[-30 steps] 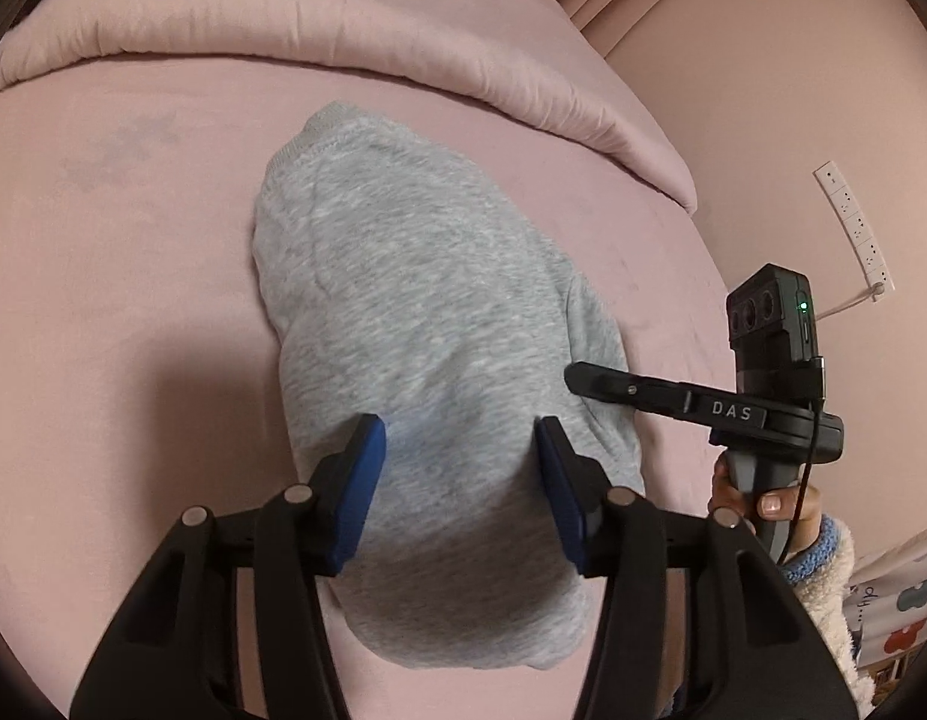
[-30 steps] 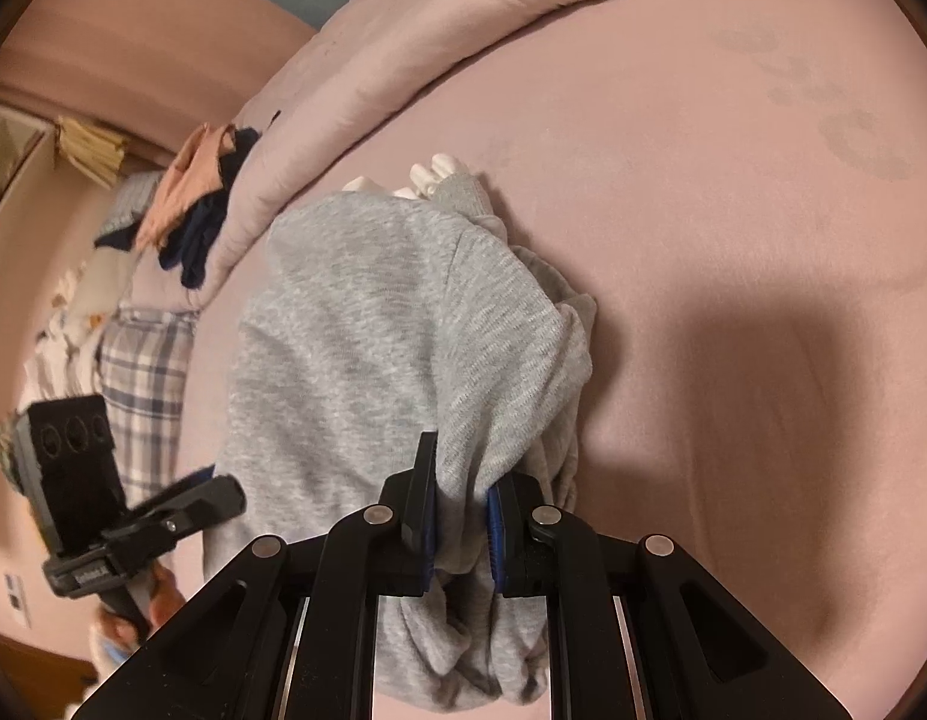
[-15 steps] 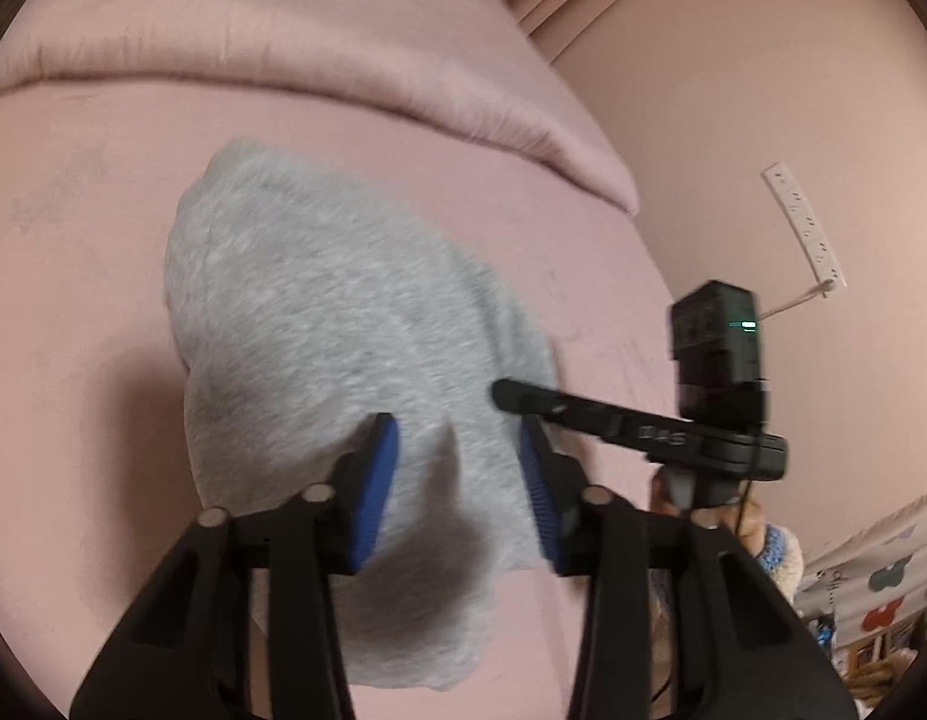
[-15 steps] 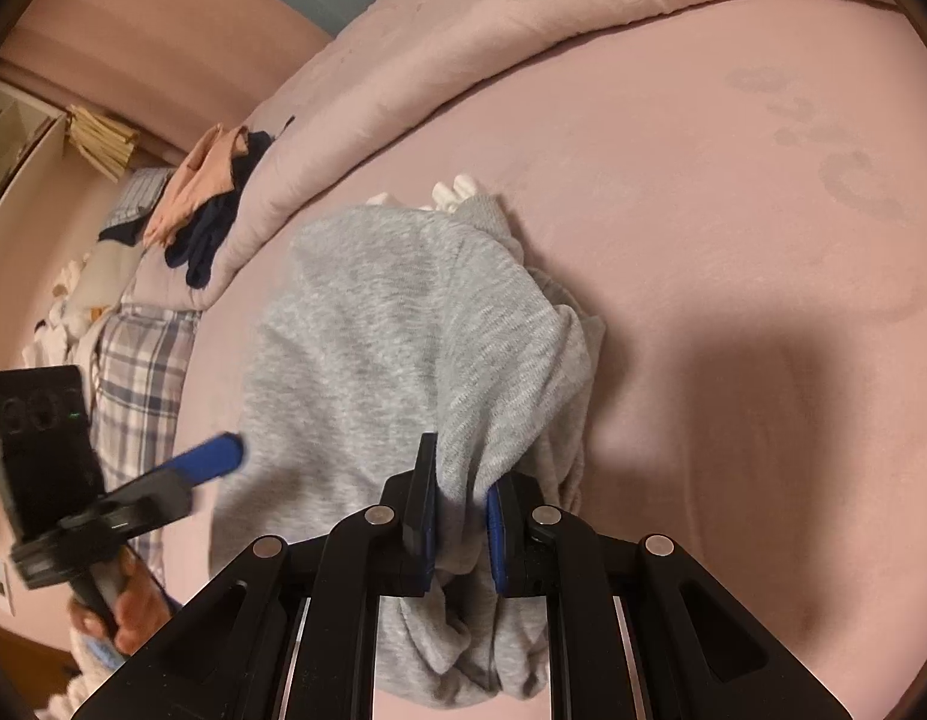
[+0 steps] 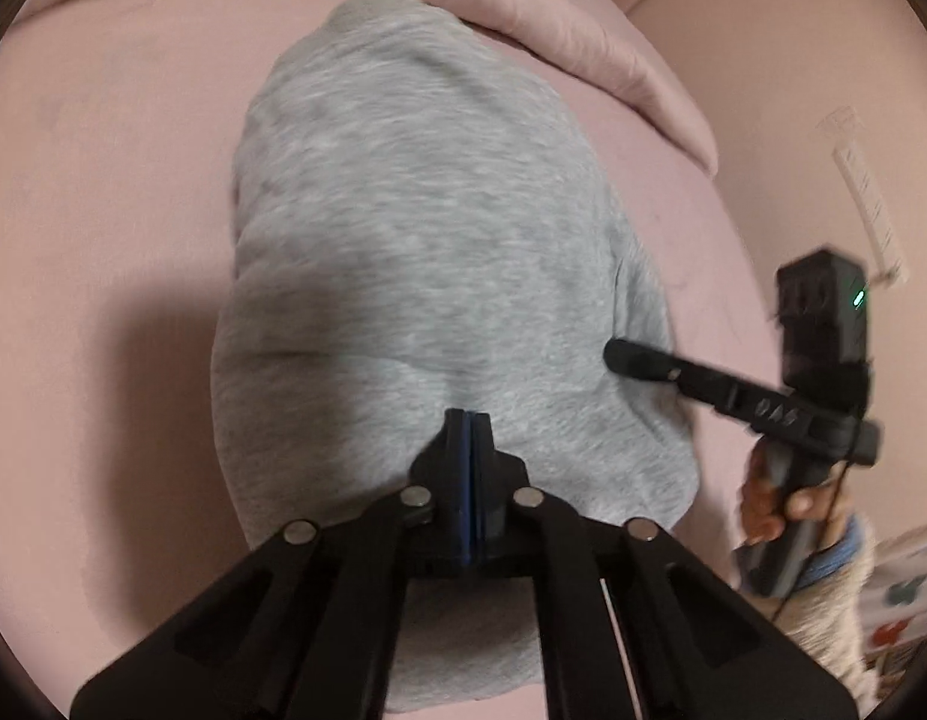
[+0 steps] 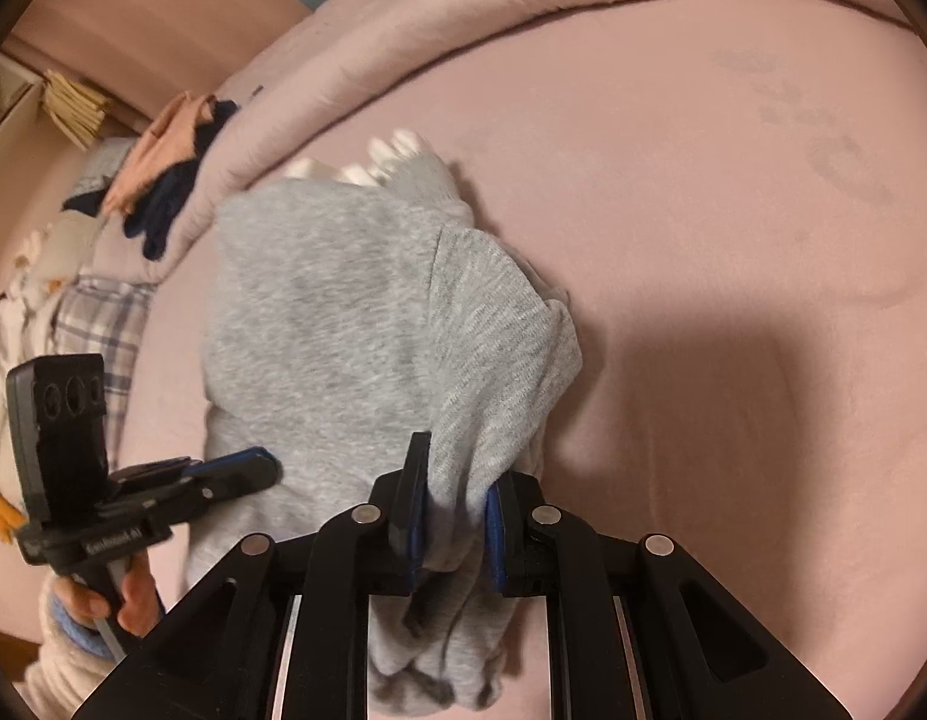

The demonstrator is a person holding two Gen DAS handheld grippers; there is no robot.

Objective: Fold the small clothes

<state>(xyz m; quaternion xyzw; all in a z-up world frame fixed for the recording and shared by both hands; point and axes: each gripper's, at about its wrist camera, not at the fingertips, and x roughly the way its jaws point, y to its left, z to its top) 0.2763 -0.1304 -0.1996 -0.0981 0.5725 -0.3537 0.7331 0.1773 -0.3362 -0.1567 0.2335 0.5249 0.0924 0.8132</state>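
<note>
A small grey sweatshirt (image 5: 427,252), soft, light and floppy by the look of it and best pinched at hems and fold edges, lies mid-bed (image 5: 103,192) below the rolled duvet (image 5: 613,60). The right hand-held gripper (image 6: 448,516) pinches its bunched right edge. The left hand-held gripper (image 5: 468,420), spread a second ago, now presses together, seemingly nipping the near fabric.

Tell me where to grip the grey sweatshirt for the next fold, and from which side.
Grip the near hem of the grey sweatshirt, coming from the near side, angled down. It lies flat, lengthwise away from you; a bunched edge rises there, where both tongs, left and right, already pinch it.
</note>
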